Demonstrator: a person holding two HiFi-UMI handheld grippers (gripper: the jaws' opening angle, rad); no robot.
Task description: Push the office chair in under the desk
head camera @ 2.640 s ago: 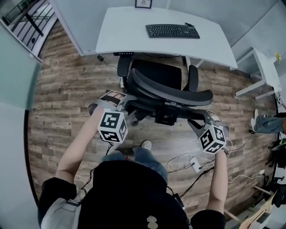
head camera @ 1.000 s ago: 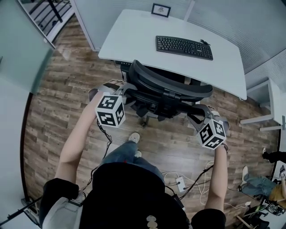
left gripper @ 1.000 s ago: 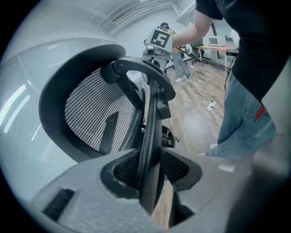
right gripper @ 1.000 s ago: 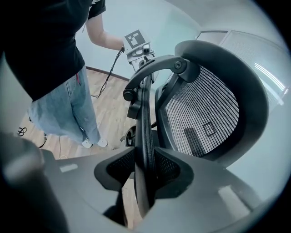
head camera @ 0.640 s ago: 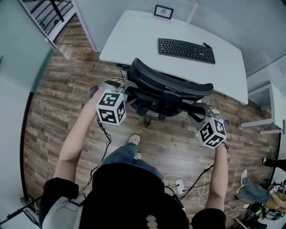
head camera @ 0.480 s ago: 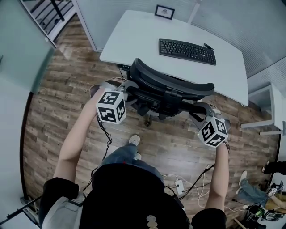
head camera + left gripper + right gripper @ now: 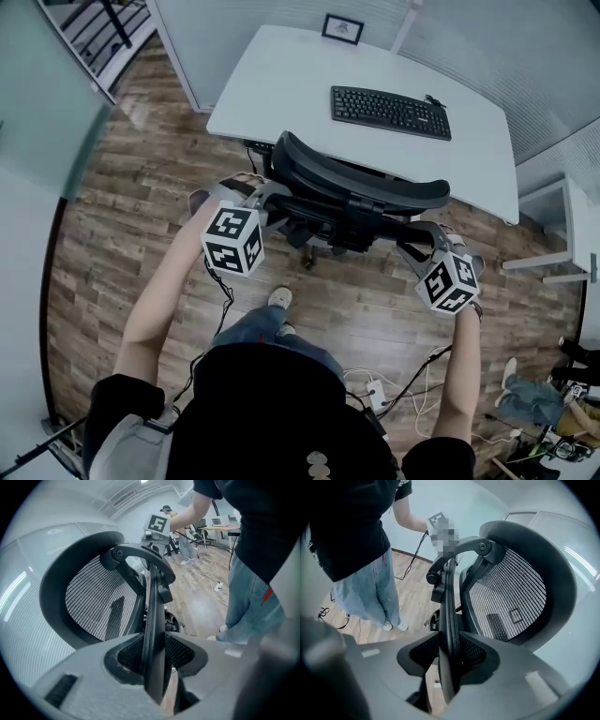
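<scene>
Chair (image 7: 361, 192) at the table's (image 7: 281, 84) near edge: backrest just outside it, seat hidden beneath. The left tool (image 7: 259, 197) has its jaws closing, pads pressed on a thin black bar of the chair frame. The right tool (image 7: 419, 242) is clamped on the frame's other side.

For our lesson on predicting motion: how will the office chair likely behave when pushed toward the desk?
The office chair probably rolls readily on the smooth wood floor. Its dark frame looks stiff, so the left gripper and right gripper clamped on it should steer it. Pushed this high, it may swivel or tip slightly.
</scene>
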